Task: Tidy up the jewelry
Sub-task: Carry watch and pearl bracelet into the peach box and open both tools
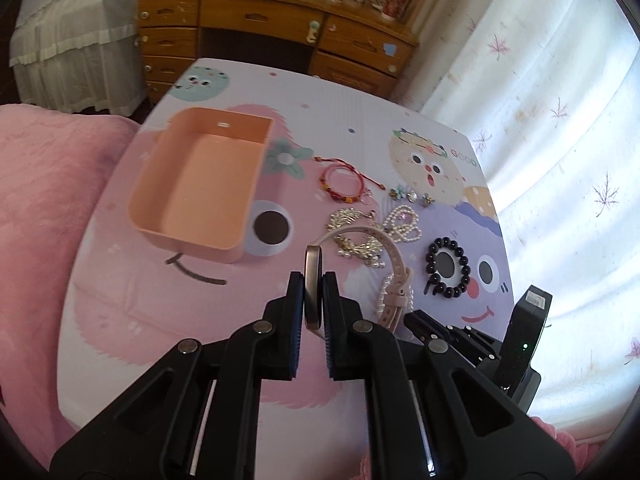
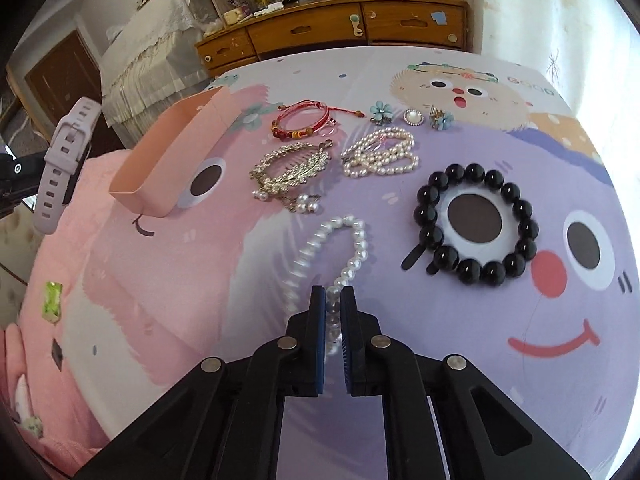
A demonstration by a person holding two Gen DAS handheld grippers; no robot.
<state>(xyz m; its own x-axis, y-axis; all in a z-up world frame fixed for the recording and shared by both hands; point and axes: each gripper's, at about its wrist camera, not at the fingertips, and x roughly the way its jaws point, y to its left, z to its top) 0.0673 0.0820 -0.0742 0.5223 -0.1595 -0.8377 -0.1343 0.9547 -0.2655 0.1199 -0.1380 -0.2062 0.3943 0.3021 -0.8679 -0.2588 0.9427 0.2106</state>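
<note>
Above the worktop (image 1: 120, 300) my left gripper (image 1: 313, 292) has its jaws clenched on a pink watch (image 1: 313, 276), clear of the peach box (image 1: 200, 184). Nearer right, my right gripper (image 2: 333, 300) grips a pearl bracelet (image 2: 354, 256) (part blurred), left of the black bead bracelet (image 2: 476, 224).

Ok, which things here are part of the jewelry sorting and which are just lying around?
Part of the job:
pink watch in the left gripper
pearl bracelet in the right gripper
peach box
black bead bracelet
red cord bracelet

Just lying about:
wooden dresser
curtain
</note>
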